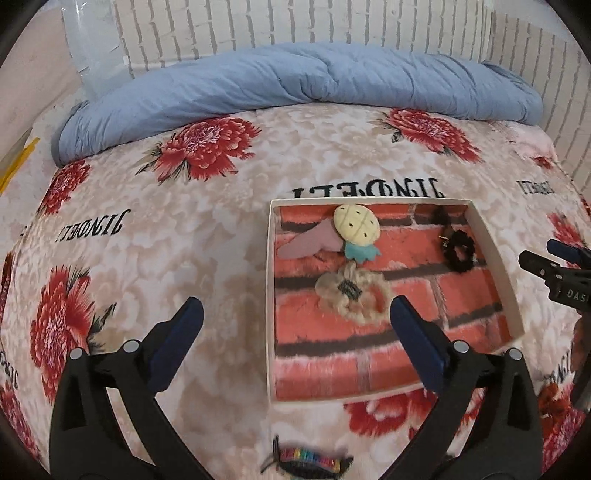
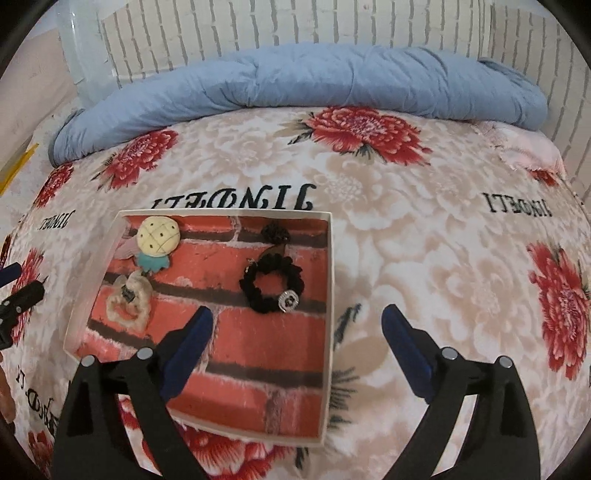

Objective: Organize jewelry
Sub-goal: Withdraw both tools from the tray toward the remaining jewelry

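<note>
A flowered blanket covers the bed, with a rolled blue quilt along its far edge against a white brick wall. At the left, the left gripper hangs above the blanket with its jaws spread wide and nothing between them; its left finger is over bare blanket and its right finger over the near part of a shallow white tray. The tray has a red brick-pattern lining and lies flat on the blanket. Inside it, at the left, a cream pineapple clip with a teal tuft lies near the far wall, partly on a pink wing-shaped piece. Just in front of it lies a cream fuzzy scrunchie with a small dark tag. Further right in the tray, a black scrunchie with a silver charm lies flat, and beyond it a small black piece rests near the far wall; what it is I cannot tell. On the blanket in front of the tray, at the lower edge of the left view, lies a dark clip with rainbow stripes. At the right, the right gripper is likewise wide open and empty, its left finger over the tray and its right finger over bare blanket past the tray's right wall.
</note>
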{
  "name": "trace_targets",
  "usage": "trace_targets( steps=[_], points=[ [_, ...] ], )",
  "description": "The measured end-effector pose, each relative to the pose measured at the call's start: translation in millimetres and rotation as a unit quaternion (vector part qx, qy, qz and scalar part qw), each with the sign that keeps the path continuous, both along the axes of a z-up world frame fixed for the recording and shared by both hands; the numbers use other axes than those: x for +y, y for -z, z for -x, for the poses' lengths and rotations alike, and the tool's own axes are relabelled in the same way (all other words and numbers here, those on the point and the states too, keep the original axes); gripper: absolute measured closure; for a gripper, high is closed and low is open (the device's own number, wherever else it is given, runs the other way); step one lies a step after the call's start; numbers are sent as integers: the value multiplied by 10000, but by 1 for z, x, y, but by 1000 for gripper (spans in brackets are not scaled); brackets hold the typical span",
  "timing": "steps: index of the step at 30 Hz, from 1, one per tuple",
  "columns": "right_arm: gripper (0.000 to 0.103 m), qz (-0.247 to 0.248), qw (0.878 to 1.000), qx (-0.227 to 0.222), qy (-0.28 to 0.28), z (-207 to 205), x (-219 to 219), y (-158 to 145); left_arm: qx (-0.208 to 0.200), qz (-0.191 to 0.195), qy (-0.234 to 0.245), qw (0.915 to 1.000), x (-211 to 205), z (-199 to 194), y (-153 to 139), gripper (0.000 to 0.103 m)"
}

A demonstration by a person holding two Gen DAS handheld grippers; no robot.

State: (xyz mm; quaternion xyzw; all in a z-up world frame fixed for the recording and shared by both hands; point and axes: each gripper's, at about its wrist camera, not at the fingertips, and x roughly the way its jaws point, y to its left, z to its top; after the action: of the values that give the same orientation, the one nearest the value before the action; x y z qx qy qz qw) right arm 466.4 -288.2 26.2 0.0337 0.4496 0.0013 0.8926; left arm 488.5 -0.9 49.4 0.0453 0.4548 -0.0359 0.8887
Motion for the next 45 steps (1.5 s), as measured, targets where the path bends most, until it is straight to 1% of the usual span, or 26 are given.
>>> trace_targets(
  steps=[4, 10, 14, 21, 25, 28, 32, 36, 39, 45],
  points=[
    [9, 58, 9999, -139, 30, 22, -7, -8, -128, -27, 22, 9999, 5, 24, -11, 5],
    [7, 164, 9994, -315, 57, 64, -18, -15, -273, -100, 72, 9996, 10, 57, -16, 5],
    [6, 227, 9990, -376, 73, 91, -26, -16, -260, 86, 3, 9996, 18, 76, -13, 5],
    [6, 30, 9987, -475, 166, 131, -36, -13, -334, 253, -61, 9991, 27, 109, -3, 5],
    [6, 196, 9980, -593, 92, 158, -39, -8, -458, 178, -39, 9988, 29, 134, 3, 5],
    [6, 355, 9970, -675, 90, 175, -43, -4, -495, 217, -58, 9985, 34, 151, 8, 5],
    [6, 286, 9964, -766, 213, 194, -51, 1, -583, 212, -39, 9981, 38, 173, 14, 5],
    [6, 226, 9951, -850, 452, 211, -57, 10, -635, 214, -9, 9977, 38, 192, 22, 5],
    [6, 238, 9947, -855, 528, 222, -58, 20, -748, 70, -54, 9972, 36, 207, 29, 5],
    [6, 232, 9926, -899, 780, 242, -61, 39, -794, 156, -138, 9966, 35, 225, 43, 5]
  ],
)
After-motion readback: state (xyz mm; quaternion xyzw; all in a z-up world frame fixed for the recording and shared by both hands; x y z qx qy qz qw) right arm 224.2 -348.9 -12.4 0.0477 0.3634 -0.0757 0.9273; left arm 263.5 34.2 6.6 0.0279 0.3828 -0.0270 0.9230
